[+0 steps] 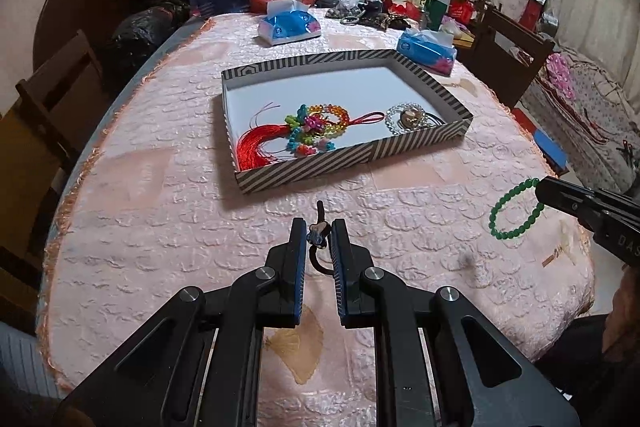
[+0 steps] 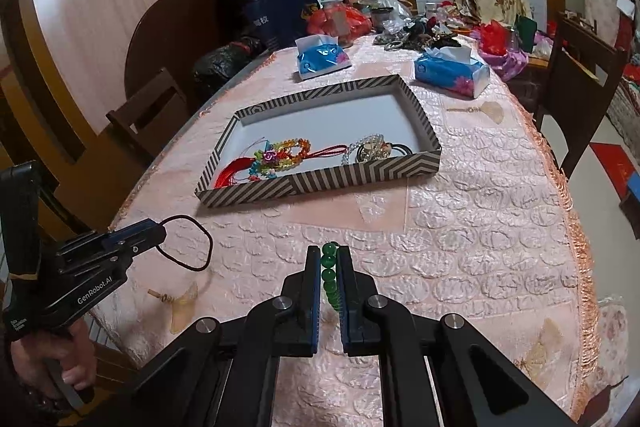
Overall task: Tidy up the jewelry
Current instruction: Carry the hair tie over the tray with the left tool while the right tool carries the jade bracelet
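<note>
left gripper (image 1: pixel 319 231) closed on black hair tie (image 2: pixel 188 241) with small charm, held above tablecloth (image 1: pixel 160 219) | right gripper (image 2: pixel 329 259) clamped on green bead bracelet (image 1: pixel 512 211), loop hanging off table | striped tray (image 1: pixel 304 169) mid-table holds red tassel (image 1: pixel 256 145), colored beads (image 1: pixel 316 129), clear bracelet (image 1: pixel 400 121) | two tissue packs (image 1: pixel 289 25) behind tray

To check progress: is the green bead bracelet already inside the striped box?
No, the green bead bracelet hangs from the right gripper, outside the striped box.
</note>
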Demonstrator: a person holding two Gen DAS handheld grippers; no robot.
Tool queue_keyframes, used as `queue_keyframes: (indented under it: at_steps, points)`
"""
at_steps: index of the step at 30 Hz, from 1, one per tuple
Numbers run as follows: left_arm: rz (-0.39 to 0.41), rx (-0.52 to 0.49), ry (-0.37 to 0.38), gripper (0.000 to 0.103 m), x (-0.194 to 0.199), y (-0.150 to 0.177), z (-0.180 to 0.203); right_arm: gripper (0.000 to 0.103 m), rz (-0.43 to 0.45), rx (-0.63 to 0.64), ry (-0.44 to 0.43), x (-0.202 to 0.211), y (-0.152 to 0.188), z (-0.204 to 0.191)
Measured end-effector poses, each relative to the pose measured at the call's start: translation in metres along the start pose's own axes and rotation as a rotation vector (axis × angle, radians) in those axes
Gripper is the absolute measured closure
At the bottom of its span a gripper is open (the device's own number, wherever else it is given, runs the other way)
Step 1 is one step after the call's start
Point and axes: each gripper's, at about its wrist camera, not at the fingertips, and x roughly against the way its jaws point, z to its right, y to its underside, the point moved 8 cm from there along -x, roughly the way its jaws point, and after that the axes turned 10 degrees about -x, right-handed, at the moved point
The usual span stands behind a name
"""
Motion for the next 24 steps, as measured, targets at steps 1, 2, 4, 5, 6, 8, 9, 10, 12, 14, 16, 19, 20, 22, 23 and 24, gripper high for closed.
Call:
queue_keyframes:
  at_steps: [1,2,4,5,6,8,9,10,12,14,16,19,20,22,23,24]
  points:
    - [0.0,0.0,-0.002,0.092,0.0,0.0,0.0,0.096,0.0,0.0,0.0,0.0,-0.001,0.0]
    - [-0.001,-0.001,-0.005,0.092,-0.001,-0.001,-0.001,0.096,-0.001,0.0,0.002,-0.001,-0.002,0.0]
    - [-0.002,0.003,-0.004,0.092,-0.003,-0.003,-0.001,0.096,-0.004,0.005,0.006,-0.003,-0.004,0.001]
    - [-0.002,0.001,-0.005,0.092,-0.004,-0.004,-0.001,0.096,-0.005,0.006,0.009,-0.004,-0.005,0.001]
    - [-0.002,0.002,-0.006,0.092,-0.005,-0.004,-0.001,0.096,-0.006,0.006,0.011,-0.004,-0.006,0.002]
    - [-0.004,0.005,-0.005,0.092,-0.008,-0.007,-0.001,0.096,-0.009,0.009,0.017,-0.006,-0.009,0.003]
    - [-0.005,0.004,-0.006,0.092,-0.009,-0.008,-0.001,0.096,-0.009,0.01,0.021,-0.007,-0.011,0.003]
    - [-0.005,0.002,-0.006,0.092,-0.01,-0.009,-0.001,0.096,-0.011,0.013,0.025,-0.008,-0.014,0.003]
    - [-0.005,0.002,-0.005,0.092,-0.013,-0.012,0.0,0.096,-0.015,0.02,0.033,-0.01,-0.018,0.004]
    - [-0.004,-0.001,-0.004,0.092,-0.016,-0.015,0.0,0.096,-0.02,0.027,0.038,-0.013,-0.022,0.005]
    - [-0.004,0.002,-0.002,0.092,-0.019,-0.018,-0.001,0.096,-0.025,0.035,0.046,-0.016,-0.026,0.006]
    - [-0.004,0.002,0.002,0.092,-0.024,-0.022,-0.003,0.096,-0.034,0.041,0.053,-0.022,-0.032,0.008]
    - [-0.005,0.006,0.006,0.092,-0.026,-0.024,-0.005,0.096,-0.038,0.04,0.054,-0.025,-0.035,0.009]
    - [-0.004,0.009,0.013,0.092,-0.029,-0.03,-0.007,0.096,-0.043,0.042,0.054,-0.029,-0.041,0.009]
    - [0.003,0.01,0.015,0.092,-0.03,-0.034,-0.009,0.096,-0.045,0.044,0.055,-0.032,-0.044,0.01]
    - [0.008,0.013,0.014,0.092,-0.03,-0.038,-0.011,0.096,-0.046,0.045,0.056,-0.034,-0.047,0.01]
